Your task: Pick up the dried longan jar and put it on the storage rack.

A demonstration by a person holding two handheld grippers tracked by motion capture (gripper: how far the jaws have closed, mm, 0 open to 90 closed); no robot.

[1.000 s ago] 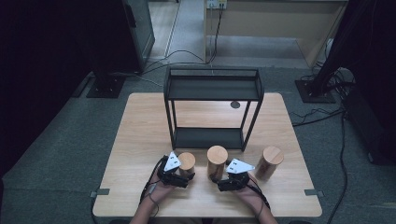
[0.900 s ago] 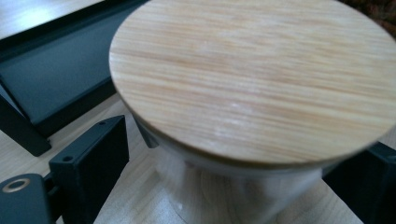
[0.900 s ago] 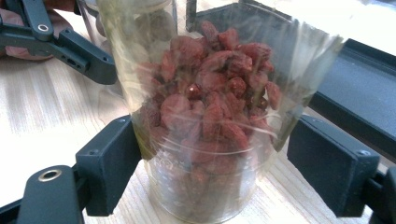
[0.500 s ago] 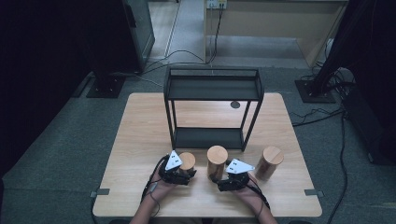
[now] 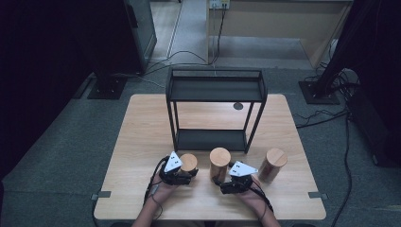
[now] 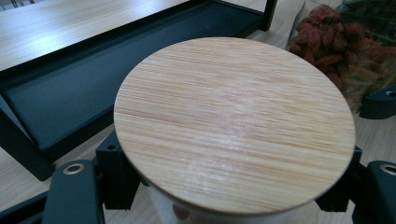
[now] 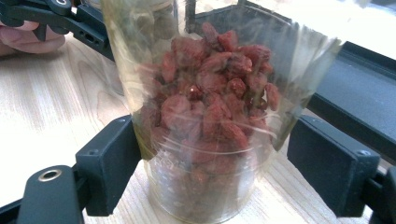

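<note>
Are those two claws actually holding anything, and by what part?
The left claw has just closed on the left jar, gripping its sides under the wooden lid. The right claw straddles the middle jar without gripping.

Your left tool [image 5: 182, 174] and right tool [image 5: 226, 182] are both black, each topped with a pale grey three-cornered plate, and they work over a counter [image 5: 142, 142] of light wood with a fine straight grain. The three jars carry pale bamboo lids streaked with thin darker lines, as on the lid [image 6: 233, 123] in front of your left tool, and the clear jar [image 7: 210, 140] before your right tool holds dark red, wrinkled dried fruit. The shelf rack [image 5: 215, 87] beyond them is matt black, and the floor [image 5: 61, 156] around you is dull grey.
</note>
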